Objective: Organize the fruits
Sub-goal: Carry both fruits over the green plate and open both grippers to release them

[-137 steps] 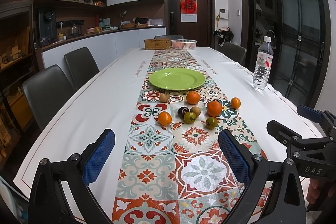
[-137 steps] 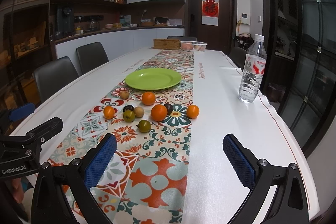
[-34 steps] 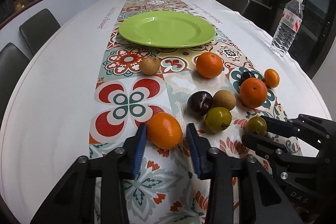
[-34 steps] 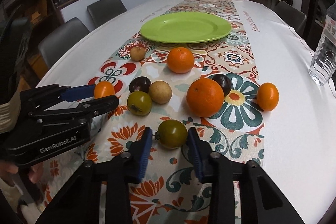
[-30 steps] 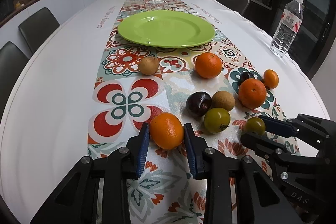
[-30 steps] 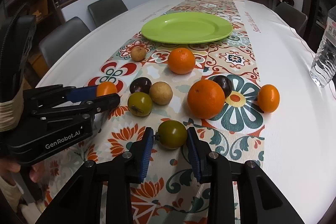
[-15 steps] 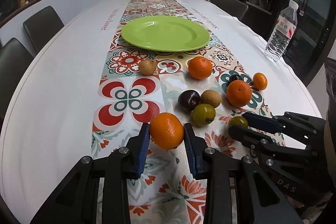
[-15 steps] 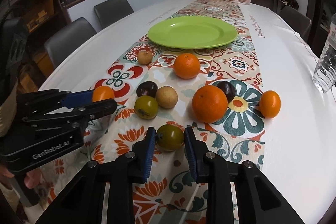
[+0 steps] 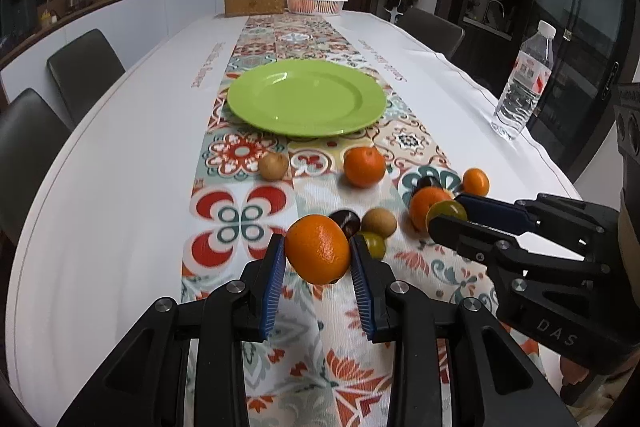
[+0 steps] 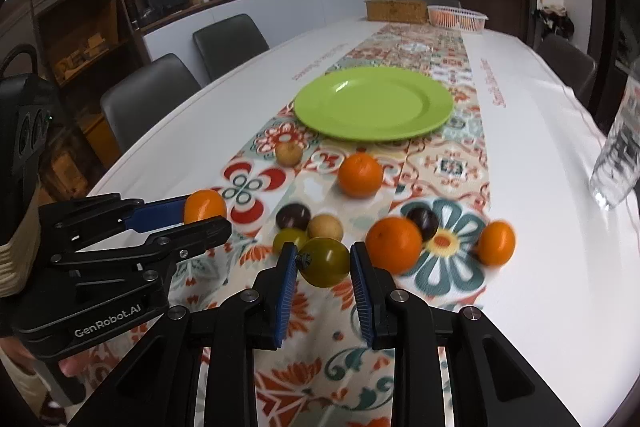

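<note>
Green plate (image 9: 306, 103) lay straight ahead of both claws, beyond the loose fruit on the desk (image 9: 120, 155); left claw (image 9: 318, 259) gripped an orange (image 9: 317, 249), right claw (image 10: 323, 265) an olive fruit (image 10: 324, 261), neither clearly nearer.

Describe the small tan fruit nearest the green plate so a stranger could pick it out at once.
Start at the green plate on the patterned table runner. Just in front of its near-left rim lies a small tan fruit, alone on the cloth. Unlike the other tan fruit, which sits among dark and green fruits, it has no close neighbours.
</note>
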`<state>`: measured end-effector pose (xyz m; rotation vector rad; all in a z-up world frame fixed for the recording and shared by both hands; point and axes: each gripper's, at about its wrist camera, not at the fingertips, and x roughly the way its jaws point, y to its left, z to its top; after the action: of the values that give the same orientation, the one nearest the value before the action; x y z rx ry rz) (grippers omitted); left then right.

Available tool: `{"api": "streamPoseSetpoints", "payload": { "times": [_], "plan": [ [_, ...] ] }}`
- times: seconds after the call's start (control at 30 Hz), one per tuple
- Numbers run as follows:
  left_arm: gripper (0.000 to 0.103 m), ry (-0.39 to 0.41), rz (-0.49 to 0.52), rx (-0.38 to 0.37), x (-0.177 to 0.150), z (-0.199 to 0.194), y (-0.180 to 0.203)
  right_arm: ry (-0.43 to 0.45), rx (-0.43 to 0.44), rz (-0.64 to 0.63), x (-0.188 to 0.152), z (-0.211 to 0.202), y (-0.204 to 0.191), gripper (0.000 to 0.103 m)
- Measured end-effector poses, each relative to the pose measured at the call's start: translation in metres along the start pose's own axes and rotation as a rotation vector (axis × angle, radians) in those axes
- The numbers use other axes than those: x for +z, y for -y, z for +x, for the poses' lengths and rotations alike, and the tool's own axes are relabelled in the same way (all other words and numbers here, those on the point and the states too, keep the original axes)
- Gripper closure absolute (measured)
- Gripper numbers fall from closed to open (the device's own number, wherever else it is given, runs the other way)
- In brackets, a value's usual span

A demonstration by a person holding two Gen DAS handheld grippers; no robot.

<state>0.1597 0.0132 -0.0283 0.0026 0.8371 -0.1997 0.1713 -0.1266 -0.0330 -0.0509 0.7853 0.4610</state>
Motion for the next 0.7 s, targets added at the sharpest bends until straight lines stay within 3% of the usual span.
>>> {"api": "streamPoseSetpoints", "payload": {
  "times": [0.37,0.7],
  "plan": [
    [0.071,0.048,0.044,0.007,0.045,0.005,0.001,0.060,-0.001,-0.021,0.042,-0.002,0.015,0.075],
    [0.071,0.032,0.042,0.003,0.086,0.032,-0.011,0.077,0.005,-0.014,0.088,0.016,0.036,0.075]
  ]
}}
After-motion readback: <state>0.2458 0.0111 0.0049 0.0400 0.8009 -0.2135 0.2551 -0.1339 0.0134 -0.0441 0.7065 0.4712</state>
